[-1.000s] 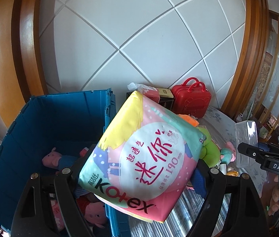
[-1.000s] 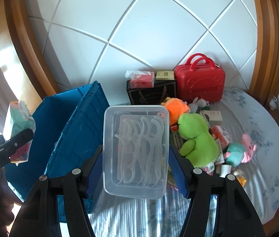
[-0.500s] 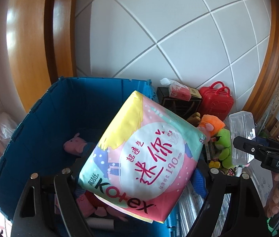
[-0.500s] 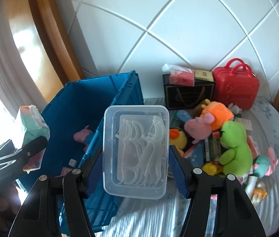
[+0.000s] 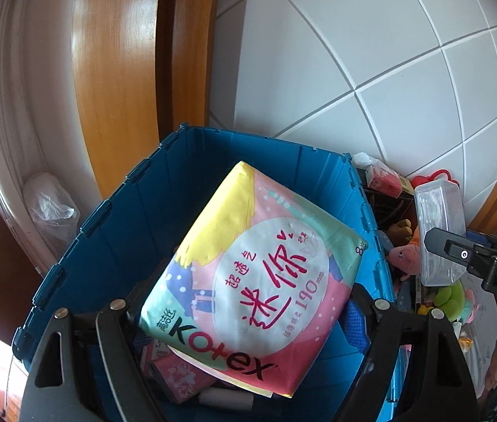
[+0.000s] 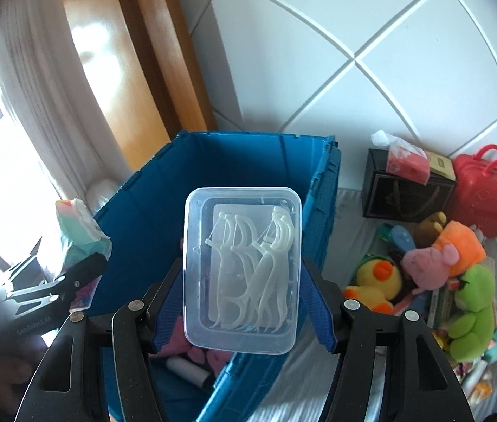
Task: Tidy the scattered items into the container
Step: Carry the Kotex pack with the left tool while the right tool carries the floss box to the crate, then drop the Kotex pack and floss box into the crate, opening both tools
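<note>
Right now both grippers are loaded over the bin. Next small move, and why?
Probably open the left gripper and drop the Kotex pack: it hangs over the blue bin's open interior, with items already lying below. The right gripper, holding the clear floss-pick box, sits nearer the bin's right wall, so it likely follows.

One blue crate (image 6: 322, 190) is in view, along with one pad pack (image 5: 255, 274), one clear floss box (image 6: 243, 267), one red toy suitcase (image 6: 484, 200), one black box (image 6: 403, 193), and four plush toys: duck (image 6: 380, 277), pig (image 6: 427, 263), frog (image 6: 473, 306), and orange one (image 6: 459, 246).
</note>
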Demonstrator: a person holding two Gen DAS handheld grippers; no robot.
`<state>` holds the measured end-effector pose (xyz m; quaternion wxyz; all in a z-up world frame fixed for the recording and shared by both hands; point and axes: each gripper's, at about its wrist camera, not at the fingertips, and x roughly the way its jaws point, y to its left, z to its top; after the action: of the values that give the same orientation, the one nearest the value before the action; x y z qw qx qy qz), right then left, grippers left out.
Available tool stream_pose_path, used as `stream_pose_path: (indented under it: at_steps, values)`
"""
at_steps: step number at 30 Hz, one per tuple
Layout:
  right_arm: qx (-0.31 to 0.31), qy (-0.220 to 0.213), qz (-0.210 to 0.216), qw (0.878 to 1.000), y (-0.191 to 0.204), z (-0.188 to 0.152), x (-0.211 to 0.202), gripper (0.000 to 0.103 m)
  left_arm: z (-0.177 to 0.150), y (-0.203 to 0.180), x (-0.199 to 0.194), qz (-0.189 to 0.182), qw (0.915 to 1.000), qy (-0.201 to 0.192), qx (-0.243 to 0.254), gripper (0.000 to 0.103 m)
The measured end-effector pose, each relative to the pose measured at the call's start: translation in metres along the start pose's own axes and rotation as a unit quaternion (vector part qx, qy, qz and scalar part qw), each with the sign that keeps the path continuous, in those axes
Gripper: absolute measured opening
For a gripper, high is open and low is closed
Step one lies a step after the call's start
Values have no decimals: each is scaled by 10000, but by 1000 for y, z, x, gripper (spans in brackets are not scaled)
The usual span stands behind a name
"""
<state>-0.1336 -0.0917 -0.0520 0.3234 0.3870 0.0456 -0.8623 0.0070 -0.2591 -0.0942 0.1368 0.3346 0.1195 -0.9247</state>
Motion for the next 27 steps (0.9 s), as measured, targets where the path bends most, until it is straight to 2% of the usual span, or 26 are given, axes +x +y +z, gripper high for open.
stream_pose_path:
  at_steps: [11, 20, 22, 23, 25, 26, 27]
  values:
    - [-240, 39, 196, 9995, 41, 19, 25, 62, 2, 21, 4, 119, 9999, -18, -46, 83]
    - [-314, 28, 274, 9991, 58, 23, 31, 62, 2, 36, 2, 194, 9997, -48, -171, 83]
    - [-346, -21, 325, 9989, 61, 25, 29, 63, 3, 41, 1, 299, 9990, -50, -332, 89]
    - [-364, -55, 361, 9987, 63, 26, 28, 64, 3, 44, 1, 368, 9986, -30, -372, 102]
    - [-387, -115, 363, 9985, 65, 27, 25, 81, 2, 48, 0, 389, 9982, -37, -451, 103]
    - [-371, -196, 349, 9985, 65, 27, 21, 95, 2, 48, -1, 370, 9982, -14, -463, 103]
    - [-366, -258, 327, 9985, 64, 27, 17, 96, 1, 47, -2, 380, 9982, -4, -467, 103]
